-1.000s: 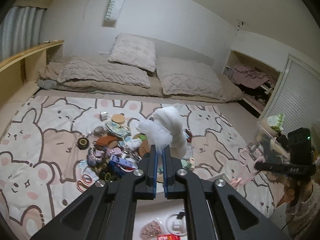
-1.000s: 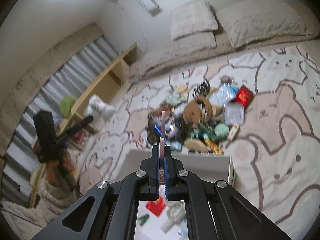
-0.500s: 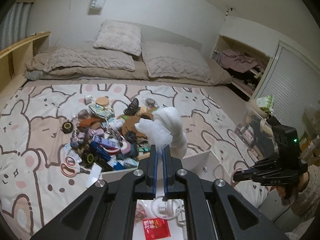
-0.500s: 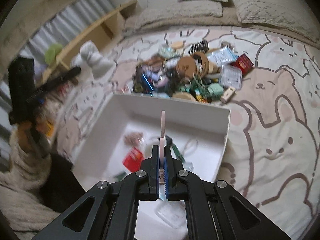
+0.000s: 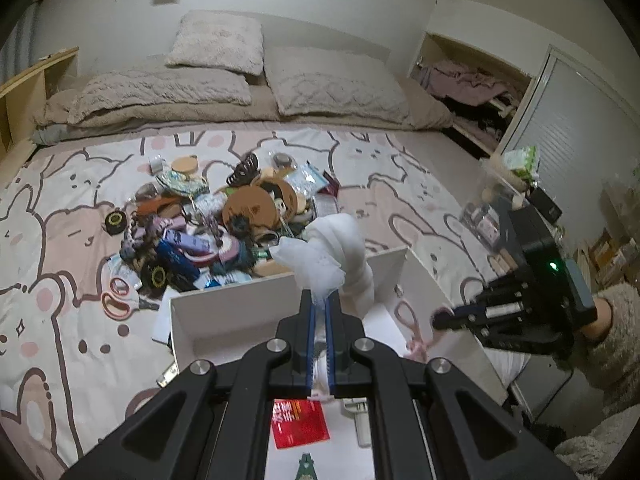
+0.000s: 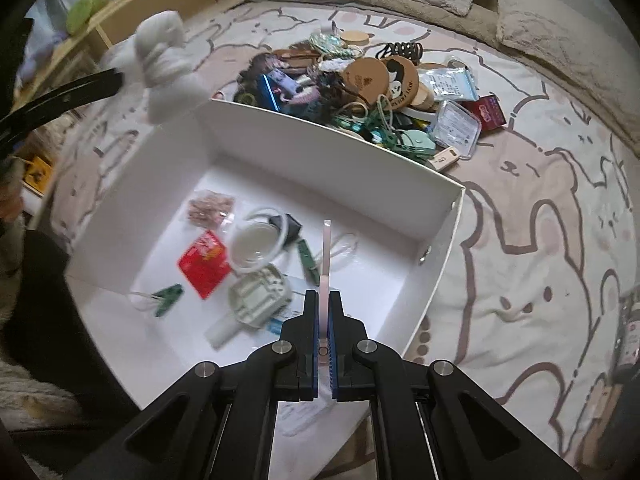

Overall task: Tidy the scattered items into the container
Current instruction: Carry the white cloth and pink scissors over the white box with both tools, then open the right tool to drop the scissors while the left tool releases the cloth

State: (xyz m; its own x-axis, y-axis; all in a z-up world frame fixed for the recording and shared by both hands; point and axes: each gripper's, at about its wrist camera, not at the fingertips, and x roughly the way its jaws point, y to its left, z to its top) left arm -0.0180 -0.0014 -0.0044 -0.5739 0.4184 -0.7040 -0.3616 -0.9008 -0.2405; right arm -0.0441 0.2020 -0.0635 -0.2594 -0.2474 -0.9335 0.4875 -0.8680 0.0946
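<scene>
Risk: left claw [image 5: 319, 312] clamps white cloth [image 5: 336, 252], right claw [image 6: 324, 312] pinches pink scissors [image 6: 326, 256] above the box [image 6: 336, 152]; early release could overshoot.

Both cameras sit behind their tongs. The left looks slantwise across the box [image 5: 280, 292] toward the pillows [image 5: 218, 42]; the right looks steeply into it. Both share the clutter pile [image 6: 352, 80].
</scene>
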